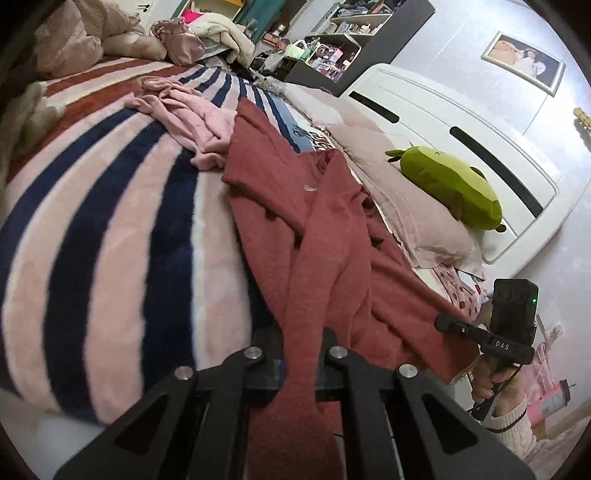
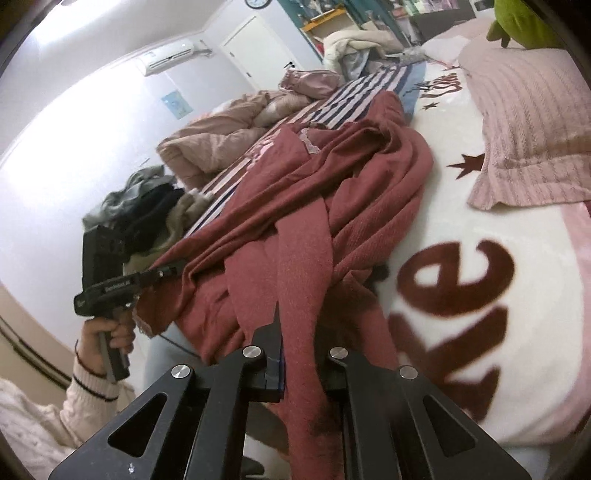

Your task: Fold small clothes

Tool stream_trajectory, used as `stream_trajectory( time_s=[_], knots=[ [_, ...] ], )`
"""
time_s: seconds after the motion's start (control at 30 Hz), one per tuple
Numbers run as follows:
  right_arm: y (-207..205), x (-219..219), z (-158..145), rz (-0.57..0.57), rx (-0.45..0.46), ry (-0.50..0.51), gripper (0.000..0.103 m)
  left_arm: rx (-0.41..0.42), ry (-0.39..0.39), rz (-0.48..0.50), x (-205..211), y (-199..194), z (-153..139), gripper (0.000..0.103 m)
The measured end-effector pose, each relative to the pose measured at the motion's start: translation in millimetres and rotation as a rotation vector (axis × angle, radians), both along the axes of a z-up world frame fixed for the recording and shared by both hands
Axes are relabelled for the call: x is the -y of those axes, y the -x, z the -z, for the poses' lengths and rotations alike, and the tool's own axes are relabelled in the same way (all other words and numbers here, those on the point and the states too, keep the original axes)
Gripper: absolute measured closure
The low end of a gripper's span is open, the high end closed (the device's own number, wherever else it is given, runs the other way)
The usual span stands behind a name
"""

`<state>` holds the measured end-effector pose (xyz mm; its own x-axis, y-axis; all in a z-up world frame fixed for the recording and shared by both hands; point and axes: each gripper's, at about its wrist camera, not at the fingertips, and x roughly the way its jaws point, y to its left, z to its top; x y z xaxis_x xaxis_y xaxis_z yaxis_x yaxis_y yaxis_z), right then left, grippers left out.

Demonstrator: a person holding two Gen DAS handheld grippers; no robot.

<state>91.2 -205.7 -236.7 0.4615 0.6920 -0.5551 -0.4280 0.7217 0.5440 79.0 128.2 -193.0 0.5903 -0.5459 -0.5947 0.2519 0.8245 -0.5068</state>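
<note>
I have both the left gripper (image 1: 301, 354) and right gripper (image 2: 301, 354) clamped on the red knit garment (image 1: 295, 206), near edge of the bed (image 1: 110, 206); it looks soft, floppy, best held at hems.

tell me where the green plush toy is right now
The green plush toy lies on the pink pillow against the white headboard, right of the red knit garment in the left wrist view; only its edge shows top right in the right wrist view.
</note>
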Motion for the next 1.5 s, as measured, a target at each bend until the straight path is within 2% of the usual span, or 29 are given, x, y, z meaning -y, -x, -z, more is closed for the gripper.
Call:
stream_trajectory(
  time_s=[0.1, 0.13, 0.17, 0.2, 0.23, 0.27, 0.33, 0.47, 0.53, 0.63, 0.67, 0.7, 0.73, 0.77, 0.8, 0.83, 0.9, 1.0, 1.1, 1.23, 1.3, 1.4, 1.5],
  knots=[
    [5, 3, 1, 0.033, 0.005, 0.061, 0.101, -0.023, -0.029, -0.008, -7, 1, 7, 0.096],
    [4, 3, 2, 0.046, -0.001, 0.090, 0.099, -0.037, -0.039, -0.016, -7, -1, 11, 0.086],
    [1, 4, 6, 0.065, -0.019, 0.126, 0.098, -0.048, -0.052, -0.018, -7, -2, 15, 0.067],
    [0, 7, 7, 0.079, -0.029, 0.139, 0.094, -0.043, -0.066, -0.016, -7, -2, 17, 0.059],
    [0, 8, 8, 0.090, -0.032, 0.140, 0.081, -0.034, -0.073, -0.011, -8, -2, 18, 0.050],
    [0, 11, 8, 0.100, -0.031, 0.137, 0.066, -0.032, -0.077, -0.007, -11, -1, 19, 0.050],
    [3, 17, 8, 0.113, -0.033, 0.143, 0.050, -0.051, -0.076, 0.007, -15, 1, 22, 0.047],
    [4, 11, 19, 0.043, -0.084, 0.164, 0.046, -0.061, -0.101, 0.078, -5, 4, 29, 0.044],
    [5, -4, 25, -0.034, -0.077, 0.154, 0.046, -0.059, -0.121, 0.088, 3, 2, 31, 0.044],
    [-2, -19, 27, -0.057, -0.064, 0.151, 0.048, -0.062, -0.104, 0.099, 14, -3, 32, 0.045],
    [-5, -24, 26, -0.062, -0.056, 0.148, 0.050, -0.062, -0.109, 0.095, 19, -5, 32, 0.050],
    [-9, -30, 26, -0.062, -0.048, 0.152, 0.065, -0.057, -0.134, 0.084, 26, -7, 31, 0.055],
    [-13, -37, 27, -0.064, -0.050, 0.164, 0.086, -0.056, -0.163, 0.068, 30, -8, 30, 0.071],
    [-17, -44, 30, -0.069, -0.057, 0.166, 0.095, -0.058, -0.179, 0.058, 33, -9, 29, 0.089],
    [-18, -46, 31, -0.070, -0.057, 0.157, 0.097, -0.066, -0.160, 0.067, 33, -9, 28, 0.096],
    [-19, -47, 30, -0.066, -0.053, 0.146, 0.098, -0.069, -0.134, 0.078, 33, -8, 27, 0.097],
    [-16, -42, 28, -0.060, -0.057, 0.093, 0.099, -0.041, -0.147, 0.075, 33, 0, 20, 0.098],
    [-4, -29, 15, -0.065, -0.051, -0.041, 0.099, 0.007, -0.067, 0.076, 22, 18, -2, 0.099],
    [16, -21, -6, -0.099, -0.024, -0.134, 0.099, 0.074, -0.017, 0.086, 13, 45, -32, 0.099],
    [36, -18, -32, -0.111, 0.007, -0.188, 0.100, 0.134, 0.015, 0.083, 1, 71, -65, 0.099],
    [35, -17, -46, -0.102, 0.027, -0.202, 0.099, 0.153, 0.023, 0.072, -3, 69, -78, 0.099],
    [18, -17, -67, -0.067, 0.071, -0.192, 0.100, 0.192, -0.023, 0.060, 0, 49, -91, 0.099],
    [-19, -23, -80, -0.033, 0.090, -0.118, 0.100, 0.170, -0.049, 0.056, 0, 3, -93, 0.098]
  ],
)
